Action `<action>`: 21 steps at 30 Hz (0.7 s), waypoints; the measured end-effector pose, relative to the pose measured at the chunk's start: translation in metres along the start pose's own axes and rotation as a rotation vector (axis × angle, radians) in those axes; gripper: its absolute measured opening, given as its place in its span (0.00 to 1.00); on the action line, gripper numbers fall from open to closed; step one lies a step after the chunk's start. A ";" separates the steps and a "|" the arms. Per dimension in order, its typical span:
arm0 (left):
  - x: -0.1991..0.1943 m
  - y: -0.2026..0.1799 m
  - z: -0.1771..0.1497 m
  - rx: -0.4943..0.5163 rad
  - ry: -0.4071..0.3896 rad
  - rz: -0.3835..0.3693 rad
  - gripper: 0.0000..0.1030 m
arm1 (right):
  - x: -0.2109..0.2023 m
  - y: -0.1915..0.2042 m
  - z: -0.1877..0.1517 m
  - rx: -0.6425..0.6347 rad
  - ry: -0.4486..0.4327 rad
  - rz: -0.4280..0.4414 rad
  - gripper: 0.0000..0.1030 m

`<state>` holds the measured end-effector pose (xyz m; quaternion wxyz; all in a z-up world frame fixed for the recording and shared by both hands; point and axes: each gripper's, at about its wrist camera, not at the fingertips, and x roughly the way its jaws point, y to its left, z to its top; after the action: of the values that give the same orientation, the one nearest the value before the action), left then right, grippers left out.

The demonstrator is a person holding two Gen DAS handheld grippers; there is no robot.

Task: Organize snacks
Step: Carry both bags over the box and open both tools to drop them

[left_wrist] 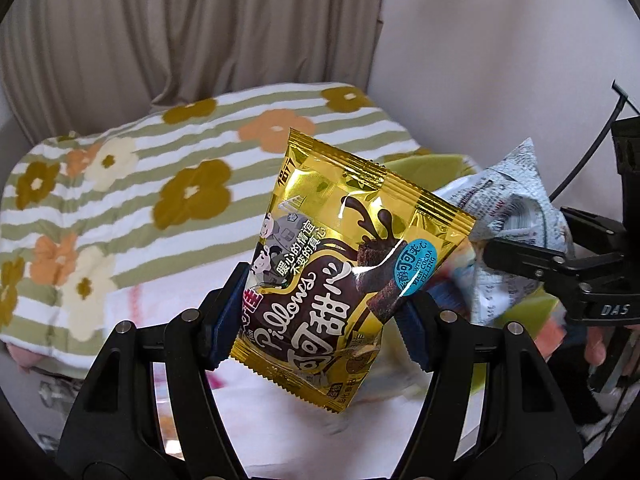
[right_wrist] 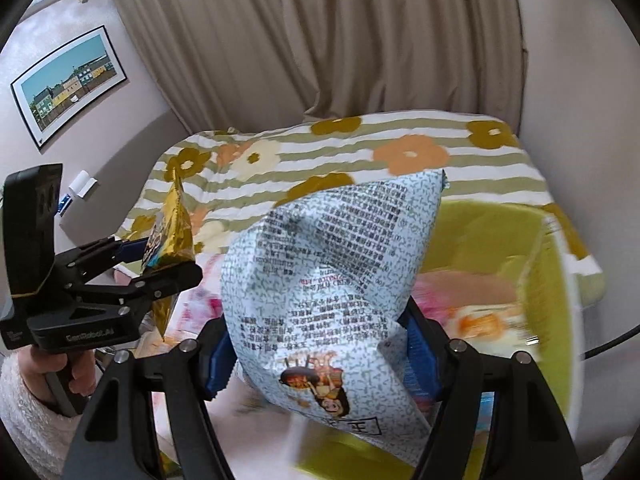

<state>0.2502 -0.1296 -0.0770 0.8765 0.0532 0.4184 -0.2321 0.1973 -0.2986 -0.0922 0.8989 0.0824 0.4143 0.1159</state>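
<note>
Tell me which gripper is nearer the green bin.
Right. The right gripper holds the white snack bag beside the green bin; the left gripper, holding the gold Pillows bag, sits farther left.

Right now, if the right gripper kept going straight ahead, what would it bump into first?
Probably the green bin, just beyond the white snack bag that the right gripper holds. The flowery blanket lies farther back, though depth is hard to judge.

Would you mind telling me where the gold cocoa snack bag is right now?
The gold cocoa snack bag is clamped in the left gripper, held above the floral bedspread, left of the white printed bag.
</note>
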 end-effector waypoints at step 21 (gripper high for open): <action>0.112 -0.121 0.006 0.035 0.238 -0.094 0.86 | -0.004 -0.143 0.009 0.203 0.037 -0.118 0.66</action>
<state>0.2605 -0.2794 -0.1460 0.8078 0.0761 0.5172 -0.2722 0.2215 -0.4374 -0.1186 0.8834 0.1462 0.4447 0.0218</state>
